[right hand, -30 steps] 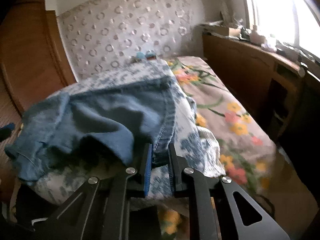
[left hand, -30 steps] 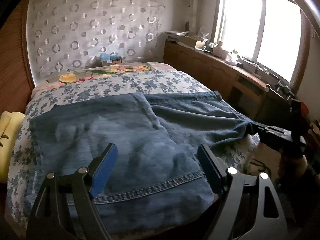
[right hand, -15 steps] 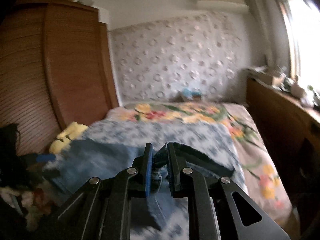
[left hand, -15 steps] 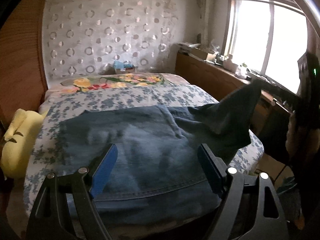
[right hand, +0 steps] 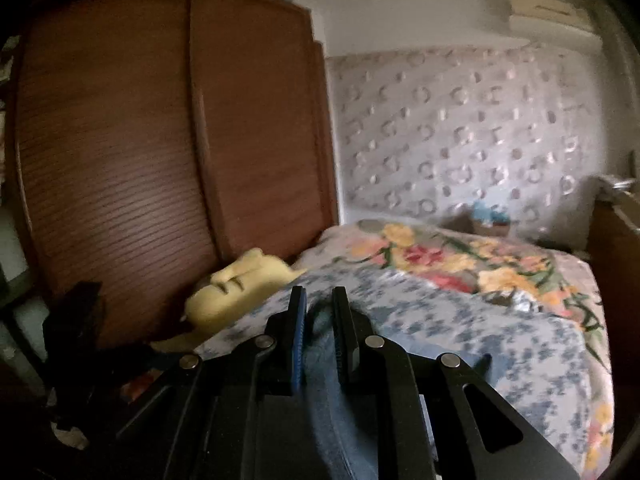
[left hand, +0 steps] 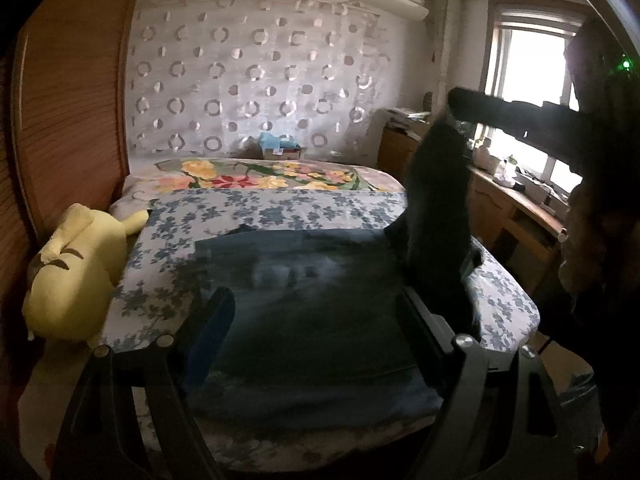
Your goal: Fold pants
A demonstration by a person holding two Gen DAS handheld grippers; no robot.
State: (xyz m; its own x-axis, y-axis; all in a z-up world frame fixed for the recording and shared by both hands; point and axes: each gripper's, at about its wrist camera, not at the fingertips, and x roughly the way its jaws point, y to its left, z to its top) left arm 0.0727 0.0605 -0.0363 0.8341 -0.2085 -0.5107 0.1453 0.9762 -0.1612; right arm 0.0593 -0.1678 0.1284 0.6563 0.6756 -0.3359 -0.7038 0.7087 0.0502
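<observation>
Left tongs (left hand: pixel 312 336) gape wide; right tongs (right hand: pixel 320 320) pinched nearly together, raised.

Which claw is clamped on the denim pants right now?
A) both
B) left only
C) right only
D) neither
C: the right claw pinches a fold of the pants between its pads, while the left claw hangs wide open above them.
</observation>
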